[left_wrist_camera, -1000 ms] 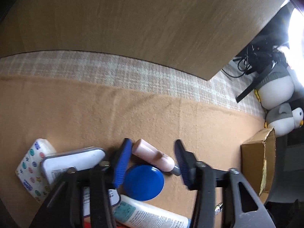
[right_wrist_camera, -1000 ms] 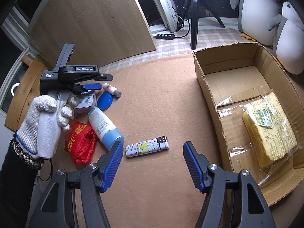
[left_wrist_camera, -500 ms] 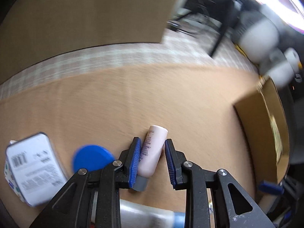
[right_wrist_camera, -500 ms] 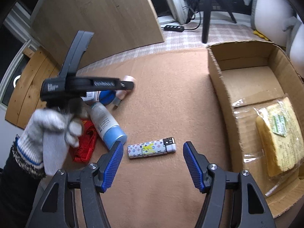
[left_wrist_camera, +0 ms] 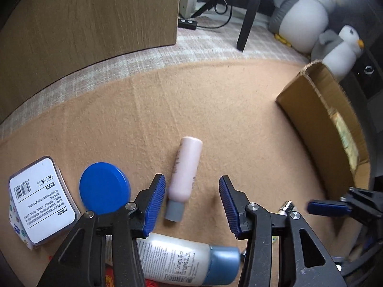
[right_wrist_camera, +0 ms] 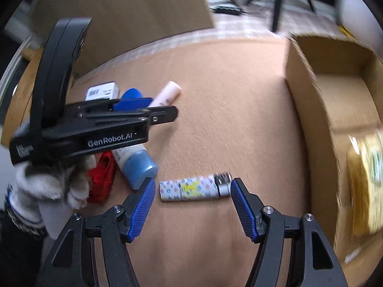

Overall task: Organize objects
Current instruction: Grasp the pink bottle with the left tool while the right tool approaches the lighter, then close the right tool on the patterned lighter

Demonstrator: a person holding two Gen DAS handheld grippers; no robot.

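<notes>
A tan felt mat (left_wrist_camera: 167, 110) covers the floor, edged by a pale checked rug (left_wrist_camera: 205, 45). A wooden panel (left_wrist_camera: 91, 21) stands behind it. Two grey-and-white plush penguins (left_wrist_camera: 304, 21) sit at the far right, beside a black tripod leg (left_wrist_camera: 249, 16) and a power strip (left_wrist_camera: 187, 23) with trailing cables.
</notes>
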